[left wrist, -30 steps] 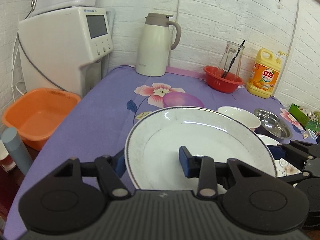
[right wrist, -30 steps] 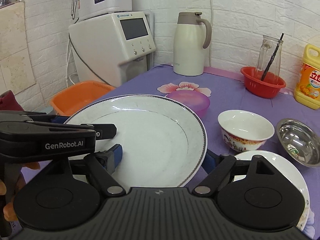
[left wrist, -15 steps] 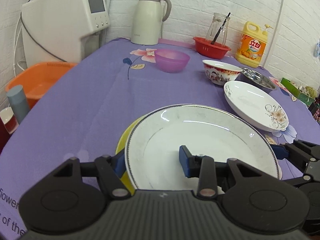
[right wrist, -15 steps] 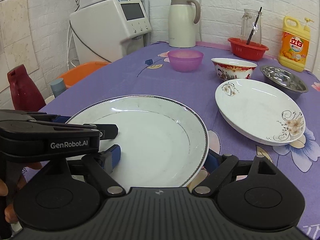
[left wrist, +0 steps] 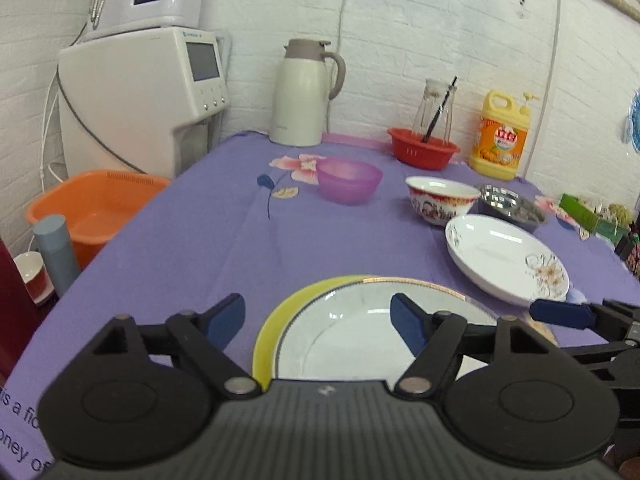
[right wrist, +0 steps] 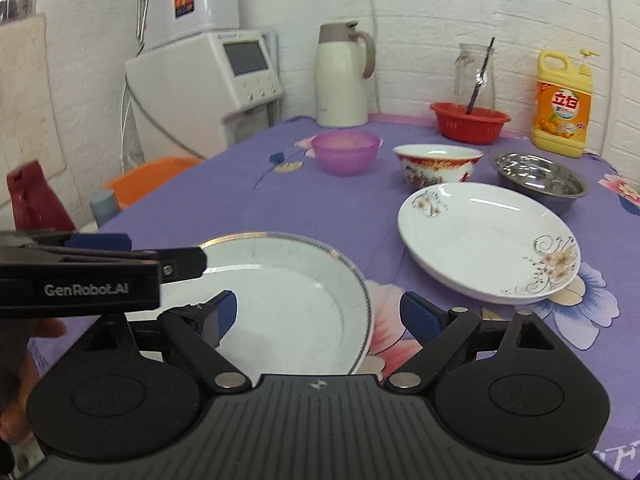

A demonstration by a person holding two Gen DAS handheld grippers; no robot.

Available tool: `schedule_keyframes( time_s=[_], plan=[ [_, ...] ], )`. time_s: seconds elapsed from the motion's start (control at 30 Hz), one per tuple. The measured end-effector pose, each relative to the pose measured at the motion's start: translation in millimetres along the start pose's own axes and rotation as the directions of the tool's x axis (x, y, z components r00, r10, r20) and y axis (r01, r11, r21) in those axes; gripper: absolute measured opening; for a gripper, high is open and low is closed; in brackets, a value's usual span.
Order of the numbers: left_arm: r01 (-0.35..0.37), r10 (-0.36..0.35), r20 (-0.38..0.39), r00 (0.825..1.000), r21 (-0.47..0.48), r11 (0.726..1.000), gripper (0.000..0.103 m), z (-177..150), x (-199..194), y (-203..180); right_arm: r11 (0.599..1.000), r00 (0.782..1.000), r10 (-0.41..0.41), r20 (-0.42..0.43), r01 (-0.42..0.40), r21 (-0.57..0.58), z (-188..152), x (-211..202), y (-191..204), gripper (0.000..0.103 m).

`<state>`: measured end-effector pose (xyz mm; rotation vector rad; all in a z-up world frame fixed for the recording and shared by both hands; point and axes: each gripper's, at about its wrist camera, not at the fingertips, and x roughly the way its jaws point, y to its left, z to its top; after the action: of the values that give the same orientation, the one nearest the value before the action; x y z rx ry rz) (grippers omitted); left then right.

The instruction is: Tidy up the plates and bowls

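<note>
A white plate with a dark patterned rim (left wrist: 360, 340) lies on a yellow plate (left wrist: 276, 320) at the near edge of the purple tablecloth; it also shows in the right wrist view (right wrist: 288, 300). My left gripper (left wrist: 318, 324) is open, its fingers astride the plate's left rim without touching. My right gripper (right wrist: 320, 316) is open astride the plate's right rim. A white floral plate (right wrist: 488, 240), a red-patterned bowl (right wrist: 438, 162), a purple bowl (right wrist: 346, 150) and a steel bowl (right wrist: 538, 174) stand farther back.
A thermos jug (left wrist: 306, 92), a red basket with a glass jar (left wrist: 424, 148) and a yellow detergent bottle (left wrist: 502, 136) line the back wall. A white water dispenser (left wrist: 144, 96) and an orange basin (left wrist: 96, 204) stand left of the table.
The white plate came down onto the yellow plate. Both grippers opened and let go of it, and both views lifted a little.
</note>
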<state>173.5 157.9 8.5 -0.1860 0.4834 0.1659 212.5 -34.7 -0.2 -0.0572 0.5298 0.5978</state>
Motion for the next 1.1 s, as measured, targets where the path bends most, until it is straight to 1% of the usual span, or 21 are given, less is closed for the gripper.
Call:
schedule_keyframes(
  time_s=[0.1,0.17,0.23,0.3,0.37,0.47,0.57,0.6,0.73,0.87,0.93,1.0,1.07,1.1],
  plan=[
    [0.032,-0.032,-0.002,0.999,-0.002,0.999,0.073,14,3,-6,0.997,0.999,0.004,0.053,-0.008,0.083,10,-13,-24,0.103],
    [0.068,-0.068,-0.012,0.998,-0.001,0.998,0.073,20,11,-16,0.993,0.997,-0.027,0.067,0.019,0.117,17,-18,-43,0.103],
    [0.121,-0.121,-0.04,0.992,-0.001,0.993,0.073,25,23,-28,0.988,0.995,-0.077,0.069,0.067,0.137,22,-22,-66,0.103],
    [0.17,-0.169,-0.076,0.983,0.001,0.985,0.073,28,37,-43,0.978,0.986,-0.157,0.051,0.148,0.148,24,-19,-91,0.103],
    [0.206,-0.202,-0.108,0.973,0.025,0.978,0.073,31,53,-61,0.965,0.98,-0.198,0.027,0.19,0.183,24,-11,-117,0.103],
    [0.262,-0.255,-0.171,0.952,0.018,0.965,0.073,38,85,-83,0.948,0.974,-0.224,-0.041,0.227,0.221,25,11,-152,0.103],
    [0.283,-0.28,-0.231,0.932,-0.017,0.959,0.073,49,120,-99,0.948,0.969,-0.227,-0.095,0.242,0.206,28,38,-168,0.103],
    [0.289,-0.285,-0.246,0.926,-0.019,0.957,0.073,51,130,-103,0.951,0.969,-0.221,-0.108,0.239,0.197,29,46,-171,0.103],
    [0.267,-0.254,-0.303,0.919,0.001,0.964,0.073,57,164,-119,0.962,0.97,-0.194,-0.144,0.217,0.168,26,66,-173,0.103],
    [0.265,-0.244,-0.349,0.905,0.013,0.964,0.073,57,191,-126,0.966,0.971,-0.199,-0.135,0.217,0.14,23,69,-170,0.103],
    [0.252,-0.224,-0.364,0.904,0.031,0.967,0.073,54,199,-131,0.967,0.967,-0.217,-0.132,0.232,0.109,22,71,-168,0.103],
    [0.248,-0.213,-0.372,0.903,0.048,0.968,0.073,52,204,-134,0.966,0.967,-0.219,-0.127,0.234,0.114,22,71,-170,0.103],
    [0.246,-0.206,-0.365,0.908,0.066,0.967,0.073,51,206,-137,0.965,0.968,-0.219,-0.125,0.233,0.119,23,70,-171,0.103],
    [0.249,-0.207,-0.366,0.907,0.069,0.966,0.073,51,207,-138,0.965,0.968,-0.219,-0.124,0.233,0.119,22,70,-171,0.103]
  ],
)
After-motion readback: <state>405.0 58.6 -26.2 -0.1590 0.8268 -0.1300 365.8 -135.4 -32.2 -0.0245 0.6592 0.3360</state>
